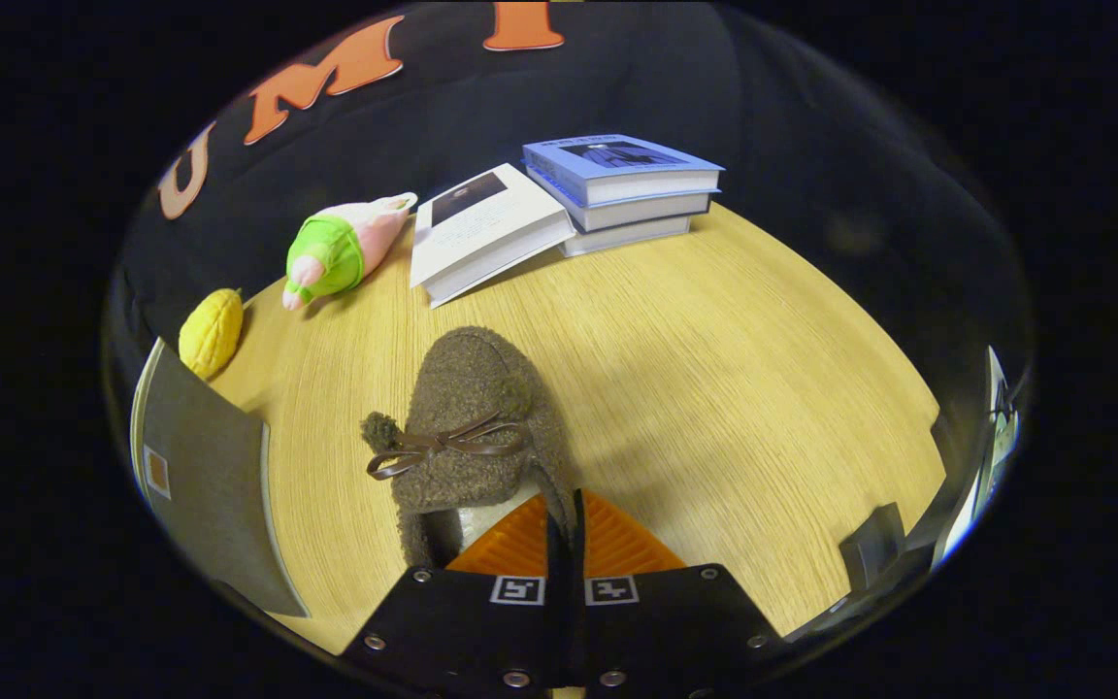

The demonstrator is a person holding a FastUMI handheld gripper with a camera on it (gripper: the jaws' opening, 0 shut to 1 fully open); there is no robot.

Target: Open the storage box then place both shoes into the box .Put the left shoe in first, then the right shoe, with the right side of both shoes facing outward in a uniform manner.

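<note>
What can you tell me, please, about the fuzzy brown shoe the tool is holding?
The brown shoe is a fuzzy, fleece-like slipper with a thin brown bow and small pom-poms across its top and a pale lining at the opening. Its toe points away from the tool, towards the white book, above the wooden table. The tool's fingers are closed on the right rim of its opening. Whether its sole rests on the table cannot be told.

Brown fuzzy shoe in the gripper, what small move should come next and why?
Probably lift the shoe and carry it toward the grey box beside it. The gripper looks shut on the shoe's heel edge, toe pointing toward the books, and the shoe is still over the table.
</note>
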